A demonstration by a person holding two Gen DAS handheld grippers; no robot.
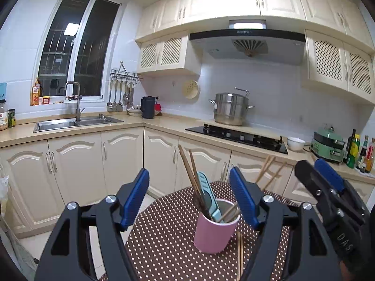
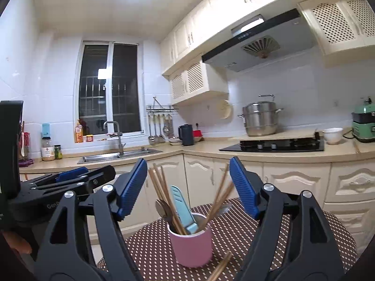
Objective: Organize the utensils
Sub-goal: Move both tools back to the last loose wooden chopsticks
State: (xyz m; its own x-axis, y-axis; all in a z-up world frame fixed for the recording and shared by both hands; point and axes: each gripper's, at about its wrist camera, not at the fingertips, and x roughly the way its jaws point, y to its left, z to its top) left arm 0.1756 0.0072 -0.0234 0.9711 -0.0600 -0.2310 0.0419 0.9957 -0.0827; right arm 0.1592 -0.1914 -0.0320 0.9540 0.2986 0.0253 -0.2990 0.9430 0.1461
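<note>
A pink cup [image 1: 214,231] [image 2: 191,245] stands upright on a round table with a brown dotted cloth [image 1: 164,241] [image 2: 246,229]. It holds several wooden chopsticks [image 1: 189,173] [image 2: 161,187], a light blue slotted utensil [image 1: 207,194] [image 2: 181,205] and a metal spoon [image 2: 163,207]. Loose chopsticks [image 1: 239,255] [image 2: 221,265] lie on the cloth in front of the cup. My left gripper [image 1: 189,172] is open, back from the cup, with nothing pressed between its blue pads. My right gripper [image 2: 188,161] is open too, nothing in it. Each gripper shows at the edge of the other's view.
Cream cabinets [image 1: 77,164] run behind the table under an L-shaped counter. On the counter are a sink [image 1: 77,121], a black hob [image 1: 236,137] with a steel pot [image 1: 230,110], a white bowl [image 1: 295,143], a green appliance [image 1: 328,145] and bottles [image 1: 361,152].
</note>
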